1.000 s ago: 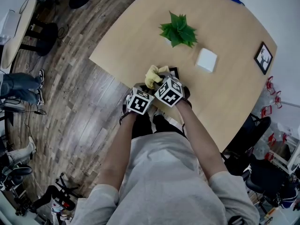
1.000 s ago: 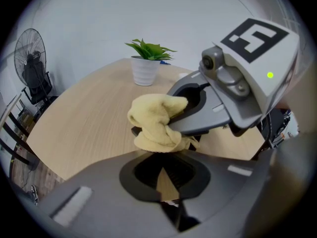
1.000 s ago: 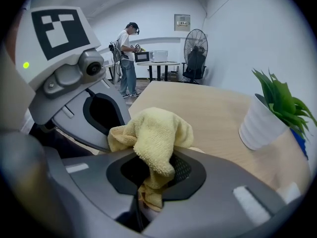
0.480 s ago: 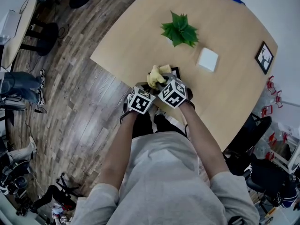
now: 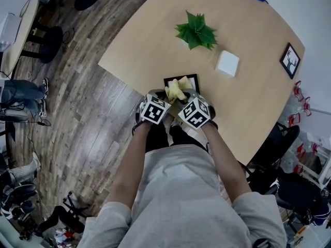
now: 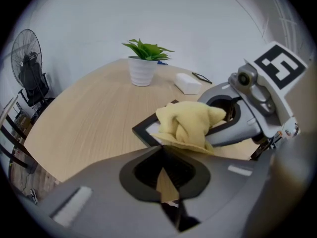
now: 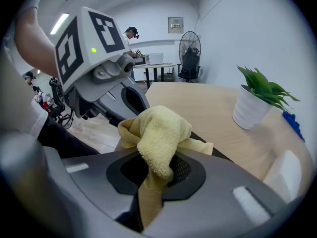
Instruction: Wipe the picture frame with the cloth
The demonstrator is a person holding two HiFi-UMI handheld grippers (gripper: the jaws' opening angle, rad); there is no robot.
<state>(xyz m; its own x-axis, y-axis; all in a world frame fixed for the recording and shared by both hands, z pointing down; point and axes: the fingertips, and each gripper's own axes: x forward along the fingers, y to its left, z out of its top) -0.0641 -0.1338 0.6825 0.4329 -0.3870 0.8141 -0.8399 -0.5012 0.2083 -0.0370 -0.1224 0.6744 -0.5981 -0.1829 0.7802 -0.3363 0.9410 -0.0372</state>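
Observation:
The black picture frame [image 5: 181, 79] lies flat near the table's front edge, and its near edge runs under my left gripper [image 6: 161, 151]. That gripper's jaws are closed on the frame's [image 6: 146, 128] edge. My right gripper [image 7: 151, 176] is shut on the yellow cloth [image 7: 157, 130], which bunches up above its jaws. In the head view the cloth [image 5: 177, 90] rests on the frame's near half, between the two marker cubes. The right gripper's body [image 6: 240, 117] crosses the left gripper view just behind the cloth [image 6: 189, 123].
A potted green plant [image 5: 196, 32] and a white box [image 5: 227, 64] stand further back on the wooden table [image 5: 248, 102]. A second dark framed picture [image 5: 290, 62] lies at the right edge. Office chairs [image 5: 274, 159] stand right of the table. A fan [image 7: 188, 48] stands behind.
My right gripper has drawn the cloth back toward me and to the right across the frame, uncovering the frame's far edge. The left gripper has hardly moved.

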